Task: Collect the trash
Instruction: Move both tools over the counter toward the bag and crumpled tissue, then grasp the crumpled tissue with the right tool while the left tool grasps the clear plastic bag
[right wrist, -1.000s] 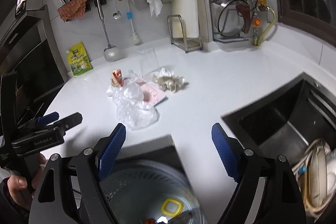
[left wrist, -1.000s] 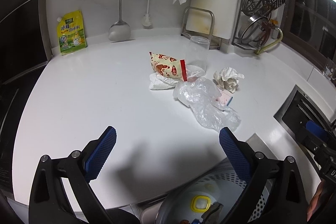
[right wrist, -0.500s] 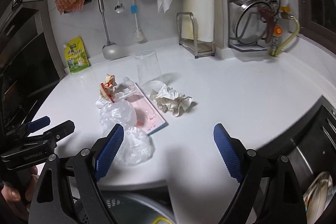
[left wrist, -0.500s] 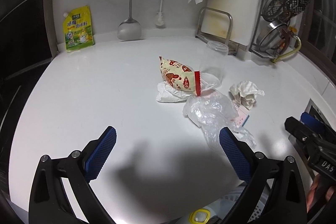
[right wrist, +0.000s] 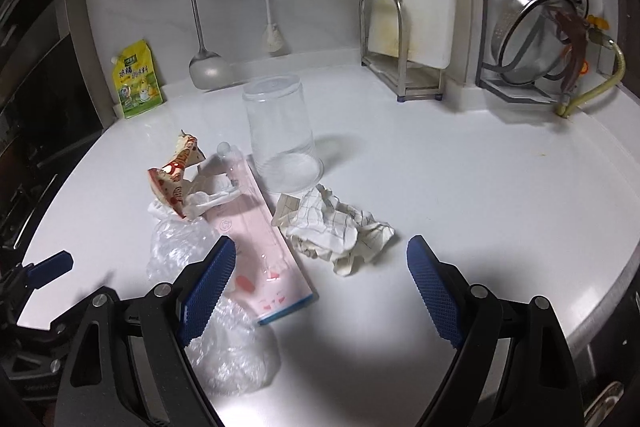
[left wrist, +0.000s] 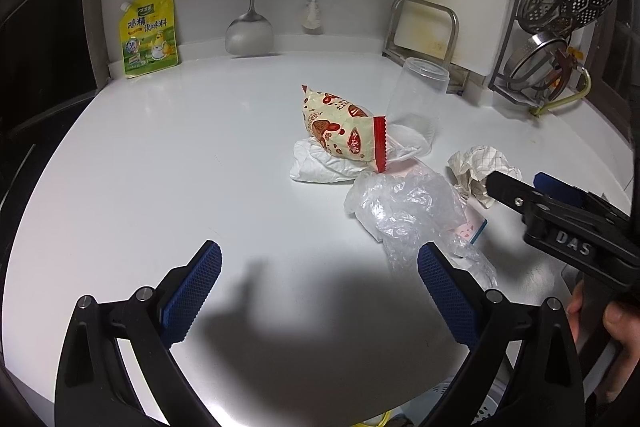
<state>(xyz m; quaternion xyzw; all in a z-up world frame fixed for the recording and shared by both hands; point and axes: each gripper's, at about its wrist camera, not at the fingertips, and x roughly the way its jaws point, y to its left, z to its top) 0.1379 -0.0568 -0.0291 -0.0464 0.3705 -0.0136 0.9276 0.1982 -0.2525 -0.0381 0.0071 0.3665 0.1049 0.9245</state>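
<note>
Trash lies in a heap on the white counter (left wrist: 160, 163): a red and cream snack wrapper (left wrist: 340, 129), a white crumpled bag (left wrist: 320, 163) under it, a clear plastic bag (left wrist: 404, 205), a pink flat package (right wrist: 260, 247) and a crumpled checked paper (right wrist: 336, 227). A clear upturned plastic cup (right wrist: 280, 131) stands behind them. My left gripper (left wrist: 320, 291) is open and empty, short of the heap. My right gripper (right wrist: 316, 287) is open and empty, just in front of the pink package and the paper; it also shows in the left wrist view (left wrist: 560, 223).
A yellow seasoning pouch (left wrist: 150, 33) leans on the back wall at the left. A ladle (left wrist: 250, 31), spoon and brush hang above. A cutting board in a metal rack (right wrist: 404, 47) and steamer racks (right wrist: 548, 7) stand at the back right. The counter edge curves at the right.
Both grippers have moved forward over the counter toward the heap of trash. The bin and sink below have dropped out of view. Both stay open.
</note>
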